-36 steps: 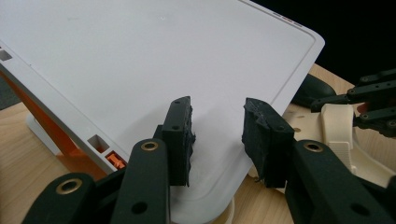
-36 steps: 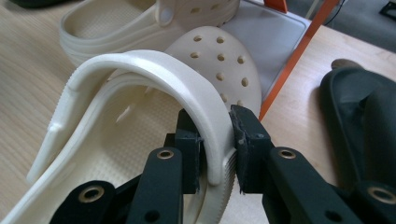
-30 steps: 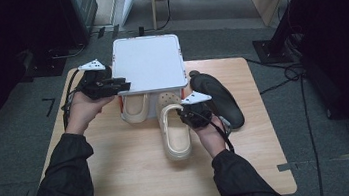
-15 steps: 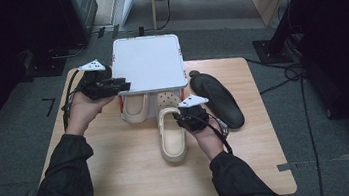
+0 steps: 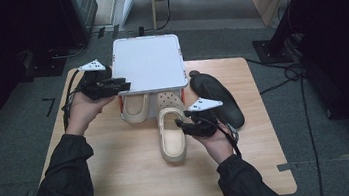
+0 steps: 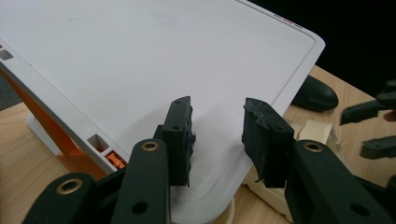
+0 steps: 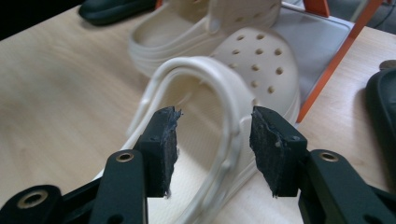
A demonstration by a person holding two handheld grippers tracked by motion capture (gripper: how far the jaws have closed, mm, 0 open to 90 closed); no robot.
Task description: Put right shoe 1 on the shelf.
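Note:
A cream clog (image 5: 172,136) lies on the wooden table (image 5: 122,185), its toe at the front edge of a white shelf (image 5: 148,63). My right gripper (image 5: 180,124) stands at the clog's right side. Its jaws have just been opening, and in the right gripper view (image 7: 212,126) the clog's heel strap (image 7: 224,88) runs between the pads without touching them. A second cream clog (image 5: 136,107) sits under the shelf. My left gripper (image 5: 120,86) hovers at the shelf's front left corner, jaws apart over the white top (image 6: 140,60).
A black shoe (image 5: 215,98) lies to the right of the shelf, close behind my right hand. The shelf stands on orange legs (image 7: 327,65). Bare wood spreads across the near half of the table. Dark floor and cables surround it.
My right gripper's jaws have opened off the clog's side and the hand has slid a little toward the near edge. The clog stays on the table. The left hand has not moved.

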